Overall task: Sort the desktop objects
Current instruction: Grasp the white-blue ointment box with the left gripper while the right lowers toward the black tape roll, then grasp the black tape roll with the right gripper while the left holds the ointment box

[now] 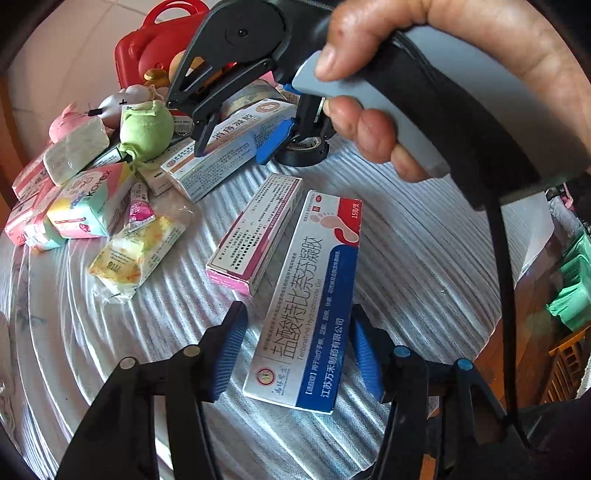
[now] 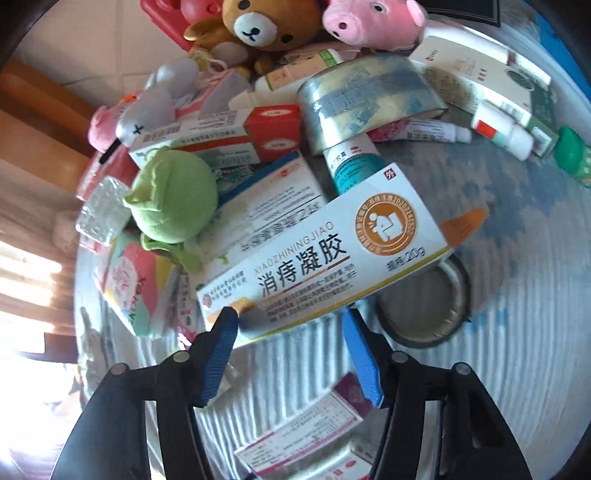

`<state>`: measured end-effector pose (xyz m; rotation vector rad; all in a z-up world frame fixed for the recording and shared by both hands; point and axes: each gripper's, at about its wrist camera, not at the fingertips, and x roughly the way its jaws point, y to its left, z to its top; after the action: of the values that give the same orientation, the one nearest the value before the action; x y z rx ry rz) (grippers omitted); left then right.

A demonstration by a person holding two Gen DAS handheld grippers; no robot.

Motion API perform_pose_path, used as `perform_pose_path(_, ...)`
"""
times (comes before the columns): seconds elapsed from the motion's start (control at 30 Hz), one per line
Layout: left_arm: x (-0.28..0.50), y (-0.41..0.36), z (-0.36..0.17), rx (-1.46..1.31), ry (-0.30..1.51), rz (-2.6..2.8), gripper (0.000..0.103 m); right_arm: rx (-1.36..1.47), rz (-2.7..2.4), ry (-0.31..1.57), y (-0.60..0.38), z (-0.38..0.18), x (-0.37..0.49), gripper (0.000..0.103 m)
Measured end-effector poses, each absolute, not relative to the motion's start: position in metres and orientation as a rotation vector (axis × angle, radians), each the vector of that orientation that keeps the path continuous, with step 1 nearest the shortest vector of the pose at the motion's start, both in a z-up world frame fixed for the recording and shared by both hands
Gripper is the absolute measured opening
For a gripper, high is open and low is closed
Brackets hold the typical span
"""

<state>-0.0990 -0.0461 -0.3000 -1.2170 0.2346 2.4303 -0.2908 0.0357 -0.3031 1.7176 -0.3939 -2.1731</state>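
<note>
The left gripper (image 1: 299,347) points down at a grey ribbed tablecloth (image 1: 424,258), its blue pads (image 1: 231,350) standing partly apart on either side of a white and blue medicine box (image 1: 306,302) that lies flat on the cloth. A gap shows between each pad and the box edges, so the pads are not pressing it. Just beside that box, at ten o'clock from it, lies a pink-ended box (image 1: 255,232).

At twelve o'clock in the left view, a hand (image 1: 424,74) holds the right gripper (image 1: 236,144), which reaches into the pile of things. In the right view, the right gripper (image 2: 291,350) has its pads (image 2: 221,354) partly apart at the near edge of a white and orange medicine box (image 2: 332,251); the left pad touches the box's lower corner, but I cannot tell whether the right pad presses on it. This box leans on the pile, over a black tape roll (image 2: 428,306) at four o'clock from it.

Further into the pile, a green soft toy (image 2: 173,199) sits at nine o'clock from the orange box, a big clear tape roll (image 2: 365,107) at twelve o'clock, and a brown bear (image 2: 258,29) and pink pig (image 2: 369,22) at the far edge beside a red case (image 1: 147,48)
</note>
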Motion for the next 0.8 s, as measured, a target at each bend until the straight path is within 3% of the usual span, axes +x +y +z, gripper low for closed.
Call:
perform_pose_path(0.03,-0.1,-0.048,-0.299,-1.218,0.229,2.432,0.044,1.698,-2.162,-0.404,0.037,-0.304,-0.292,0.05)
perform_pose_path(0.17,-0.108,-0.056,-0.297,-1.245,0.198,2.413,0.039,1.591,-2.159,-0.341,0.044,-0.286,-0.282,0.0)
perform_pose_path(0.27,-0.11,-0.061,-0.297,-1.256,0.206,2.418,0.039,1.523,-2.204,-0.229,0.059,-0.268,-0.262,0.0)
perform_pose_path(0.47,-0.109,-0.077,-0.287,-1.262,0.158,2.463,0.039,1.604,-2.132,-0.269,0.089,-0.264,-0.242,0.006)
perform_pose_path(0.67,-0.104,-0.07,-0.27,-1.226,0.191,2.487,0.039,1.65,-2.126,-0.338,0.104,-0.276,-0.224,0.034)
perform_pose_path(0.8,-0.104,-0.086,-0.258,-1.226,0.158,2.57,0.039,1.686,-2.107,-0.377,0.096,-0.287,-0.224,0.043)
